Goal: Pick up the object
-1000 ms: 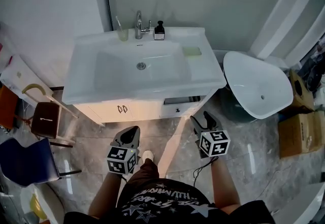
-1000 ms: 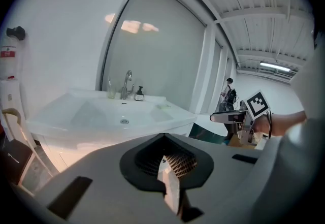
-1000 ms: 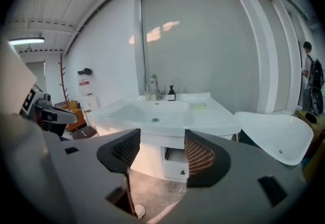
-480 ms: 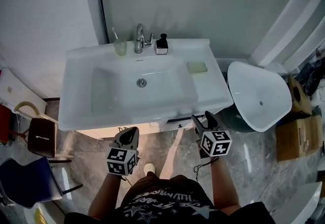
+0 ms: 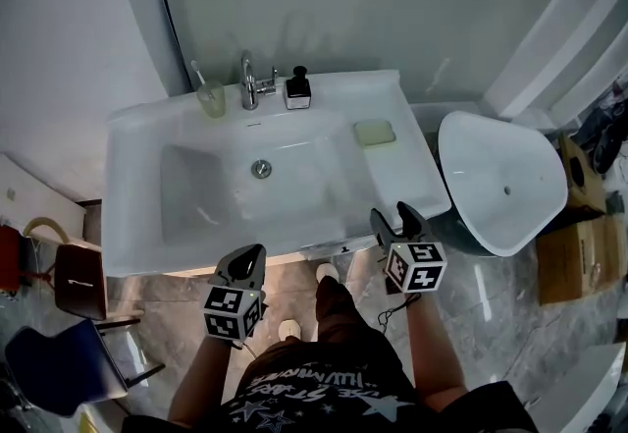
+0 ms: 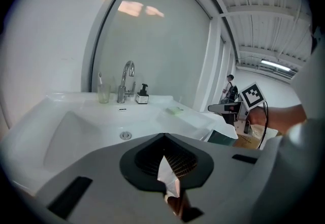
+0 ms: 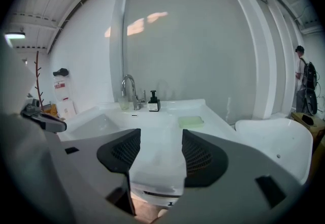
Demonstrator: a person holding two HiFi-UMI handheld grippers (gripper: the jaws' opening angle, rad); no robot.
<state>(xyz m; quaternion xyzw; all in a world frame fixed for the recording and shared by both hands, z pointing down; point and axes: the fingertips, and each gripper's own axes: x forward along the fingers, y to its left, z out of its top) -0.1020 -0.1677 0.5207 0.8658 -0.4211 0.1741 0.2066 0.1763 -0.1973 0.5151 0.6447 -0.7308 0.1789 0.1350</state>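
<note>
**Writing.** Square black-and-white markers are carried on both gripper cubes. The print on the shirt [image 5: 314, 387] and the pale label on the dispenser [image 5: 297, 90] cannot be read. A red-and-white notice [image 7: 60, 87] on the left wall is also illegible.

**Left gripper** [image 5: 251, 256]. It is held over the floor, just near of the sink's [image 5: 137, 176] front edge. Its fingers are closed tip to tip, with nothing between them.

**Right gripper** [image 5: 392, 215]. It is held at the sink's near right corner. Its fingers are spread wide and nothing is gripped; only the counter edge is seen through the gap.

**Task's thing.** Which item is meant cannot be settled from the views. A pale green soap [image 5: 375, 133] lies flat on the right of the counter, far of the right gripper and apart from it. Only bare counter is seen between them.

**Surroundings.**
- Along the far rim, from left to right, are ranged a cup [image 5: 210, 100] with a toothbrush, a tap [image 5: 249, 80] and the dispenser.
- A drain [image 5: 261, 168] is set in the bowl.
- A white tub [image 5: 500, 176] and cartons [image 5: 579, 259] are noted to the right.
- Chairs [image 5: 78, 284] are noted to the left.
- A person [image 7: 303, 81] is seen standing at the far right.
</note>
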